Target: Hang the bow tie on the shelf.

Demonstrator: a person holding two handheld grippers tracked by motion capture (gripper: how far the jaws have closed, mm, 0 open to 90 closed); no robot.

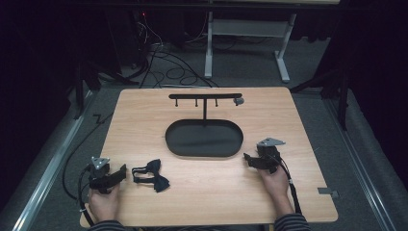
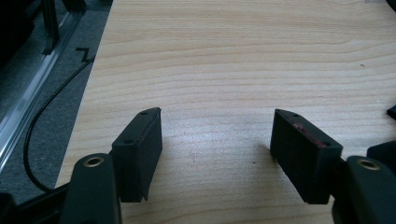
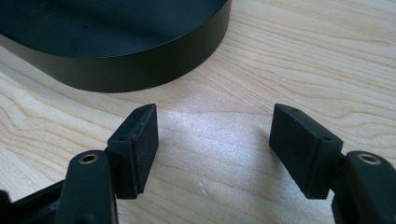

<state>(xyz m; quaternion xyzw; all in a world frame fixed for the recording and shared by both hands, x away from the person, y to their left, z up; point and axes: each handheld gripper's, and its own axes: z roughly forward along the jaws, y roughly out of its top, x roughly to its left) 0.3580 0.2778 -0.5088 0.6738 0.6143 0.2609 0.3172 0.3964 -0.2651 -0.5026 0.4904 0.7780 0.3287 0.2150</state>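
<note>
Flanking bow tie (image 1: 153,175) and tray (image 1: 204,150), gaping hand-held grippers

On the desk (image 1: 298,125), the tray (image 1: 204,138) lies at the middle, with the hook stand (image 1: 205,96) rising from its far rim toward the far edge. The bow tie (image 1: 152,175) lies near the front edge, left of the tray. The left gripper (image 1: 120,172) rests just left of the bow tie, by the front left corner. The right gripper (image 1: 248,159) sits just beside the tray's right end, nearer the front edge.
</note>
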